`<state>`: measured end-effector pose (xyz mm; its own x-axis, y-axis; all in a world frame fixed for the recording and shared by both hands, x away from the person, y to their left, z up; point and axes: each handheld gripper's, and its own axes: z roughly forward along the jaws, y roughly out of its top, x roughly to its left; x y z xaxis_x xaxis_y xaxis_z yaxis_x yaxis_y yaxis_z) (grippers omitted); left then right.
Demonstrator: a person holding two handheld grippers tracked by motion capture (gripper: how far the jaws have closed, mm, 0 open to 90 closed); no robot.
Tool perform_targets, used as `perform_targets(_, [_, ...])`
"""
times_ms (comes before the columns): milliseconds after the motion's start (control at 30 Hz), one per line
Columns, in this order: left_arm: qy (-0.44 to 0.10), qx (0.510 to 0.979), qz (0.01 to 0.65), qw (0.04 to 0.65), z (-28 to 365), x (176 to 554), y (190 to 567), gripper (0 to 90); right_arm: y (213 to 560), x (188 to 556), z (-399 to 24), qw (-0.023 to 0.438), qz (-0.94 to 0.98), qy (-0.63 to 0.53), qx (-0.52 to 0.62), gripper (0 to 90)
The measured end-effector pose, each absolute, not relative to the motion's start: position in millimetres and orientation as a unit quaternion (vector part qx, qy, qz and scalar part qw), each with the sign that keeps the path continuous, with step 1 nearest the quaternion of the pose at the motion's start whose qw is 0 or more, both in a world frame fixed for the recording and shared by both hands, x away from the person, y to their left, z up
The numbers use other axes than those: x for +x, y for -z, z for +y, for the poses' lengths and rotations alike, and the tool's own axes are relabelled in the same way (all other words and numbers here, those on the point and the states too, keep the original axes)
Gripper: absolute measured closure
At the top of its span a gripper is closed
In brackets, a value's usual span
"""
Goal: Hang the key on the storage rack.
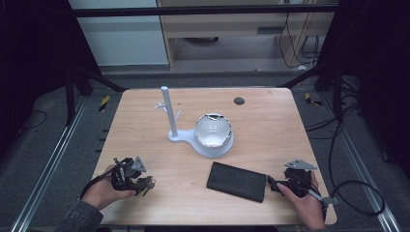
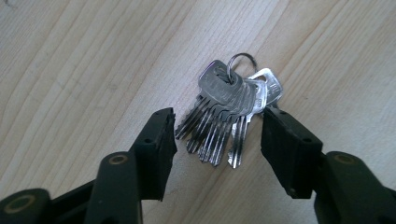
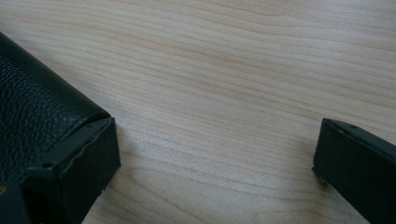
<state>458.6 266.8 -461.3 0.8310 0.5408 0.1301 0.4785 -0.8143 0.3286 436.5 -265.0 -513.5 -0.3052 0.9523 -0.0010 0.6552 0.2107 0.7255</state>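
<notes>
Silver keys (image 2: 229, 109) lie between the left gripper's (image 2: 217, 133) spread fingers; the right gripper's (image 3: 215, 154) fingers gape beside a black wallet (image 3: 32, 112).

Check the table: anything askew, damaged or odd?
Nothing damaged or spilled. The black leather case lies at a slant to the table edge. The keys lie fanned flat between the left gripper's open jaws. The white stand is upright.

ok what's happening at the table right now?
A person holds a gripper in each hand. The left gripper straddles a bunch of keys lying on the wooden table, jaws apart and not pinching it. The right gripper sits open beside a black wallet. A white stand with a bowl waits mid-table.
</notes>
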Motion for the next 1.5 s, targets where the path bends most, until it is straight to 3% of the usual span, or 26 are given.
perform_targets(433, [-0.07, 0.946, 0.278, 0.149, 267.6, 467.9, 469.1, 38.7, 513.5, 436.5, -265.0, 0.233, 0.742, -0.319, 0.541, 0.7])
perform_targets(600, [-0.056, 0.941, 0.295, 0.154, 272.0, 471.8, 467.9, 49.0, 513.5, 436.5, -265.0, 0.233, 0.742, -0.319, 0.541, 0.7])
perform_targets(633, [-0.056, 0.941, 0.296, 0.152, 272.3, 471.3, 467.0, 59.7, 513.5, 436.5, -265.0, 0.233, 0.742, -0.319, 0.541, 0.7])
perform_targets(833, [-0.064, 0.942, 0.301, 0.138, 269.0, 466.9, 465.4, 79.4, 513.5, 436.6, -264.7, 0.234, 0.742, -0.318, 0.542, 0.6])
perform_targets(1000, [-0.057, 0.936, 0.315, 0.143, 272.7, 466.5, 462.1, 84.3, 513.6, 436.6, -264.6, 0.234, 0.742, -0.318, 0.542, 0.6])
perform_targets(1500, [-0.065, 0.933, 0.325, 0.139, 271.4, 467.4, 462.8, 84.5, 513.5, 436.6, -264.1, 0.235, 0.741, -0.317, 0.544, 0.5])
